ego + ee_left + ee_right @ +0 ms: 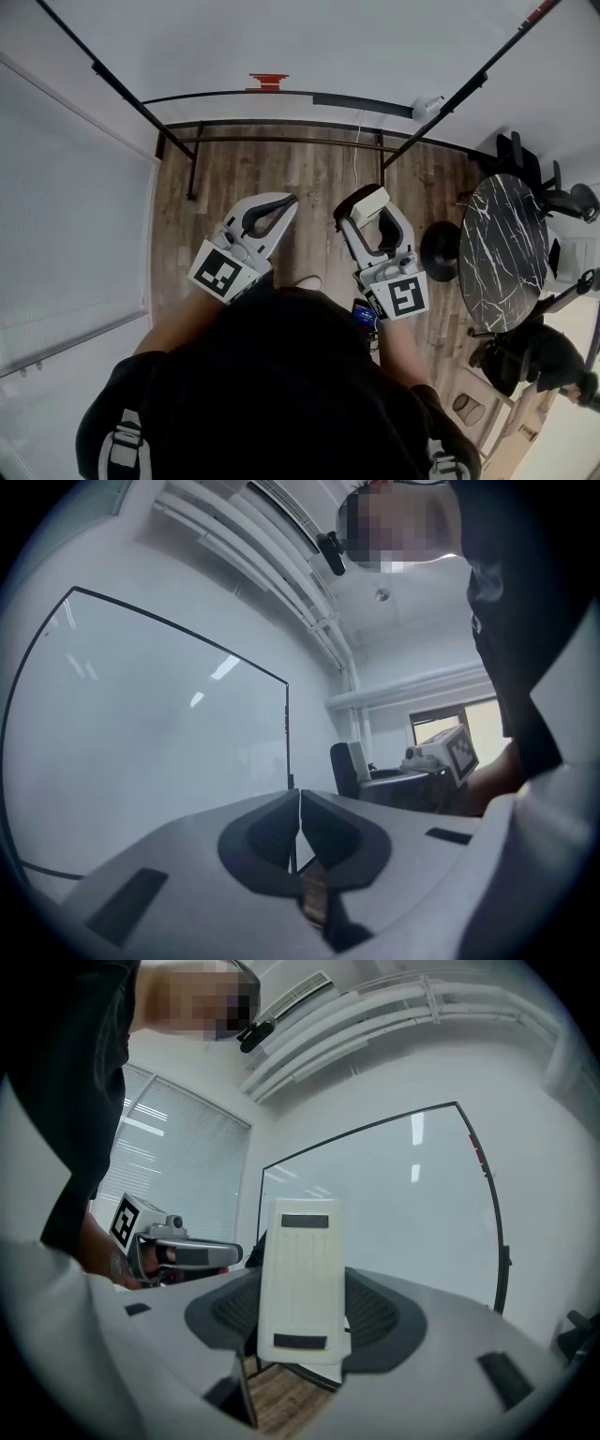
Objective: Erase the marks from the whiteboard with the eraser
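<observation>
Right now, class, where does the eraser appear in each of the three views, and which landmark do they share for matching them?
Head view: the eraser sits right of centre, held in the right claw.
Left gripper view: the eraser cannot be made out; the right claw shows small at the right.
Right gripper view: the eraser is at the centre, upright between the jaws.
Shared landmark: the black-framed whiteboard.

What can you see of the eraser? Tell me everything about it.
The eraser is a whitish rectangular block that looks like plastic. Its face has fine lengthwise ridges and a dark strip near each end. It stands upright, clamped in the right tongs, with its top sticking out beyond them. It hangs in the air in front of the whiteboard without touching it.
</observation>
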`<state>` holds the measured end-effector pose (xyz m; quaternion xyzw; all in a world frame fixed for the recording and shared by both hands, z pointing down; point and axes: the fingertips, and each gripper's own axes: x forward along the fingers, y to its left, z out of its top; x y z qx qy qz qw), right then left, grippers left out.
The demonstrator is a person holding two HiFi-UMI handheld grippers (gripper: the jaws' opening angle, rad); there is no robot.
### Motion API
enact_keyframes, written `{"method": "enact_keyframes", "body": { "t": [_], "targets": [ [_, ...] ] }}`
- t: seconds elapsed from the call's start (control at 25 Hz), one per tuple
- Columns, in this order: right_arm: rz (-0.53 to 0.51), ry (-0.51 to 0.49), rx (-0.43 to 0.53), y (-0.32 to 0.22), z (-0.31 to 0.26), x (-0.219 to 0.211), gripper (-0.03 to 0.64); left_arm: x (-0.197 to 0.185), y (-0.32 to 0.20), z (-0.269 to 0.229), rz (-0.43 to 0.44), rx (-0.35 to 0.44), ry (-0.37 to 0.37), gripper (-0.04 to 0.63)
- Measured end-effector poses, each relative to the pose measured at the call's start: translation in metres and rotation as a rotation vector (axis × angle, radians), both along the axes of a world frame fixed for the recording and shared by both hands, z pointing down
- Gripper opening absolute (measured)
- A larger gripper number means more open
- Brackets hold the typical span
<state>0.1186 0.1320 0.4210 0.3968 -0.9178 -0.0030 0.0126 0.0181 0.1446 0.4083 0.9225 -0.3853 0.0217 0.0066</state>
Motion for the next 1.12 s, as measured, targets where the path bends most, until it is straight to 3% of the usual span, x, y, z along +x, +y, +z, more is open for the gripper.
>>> {"method": "enact_keyframes", "body": {
  "t": [1.12],
  "targets": [
    [0.035, 0.002, 0.003, 0.0, 0.0, 0.011, 0.249, 0.019, 0.005, 0.0, 0.056, 0.003, 0.005, 0.008]
  ]
}}
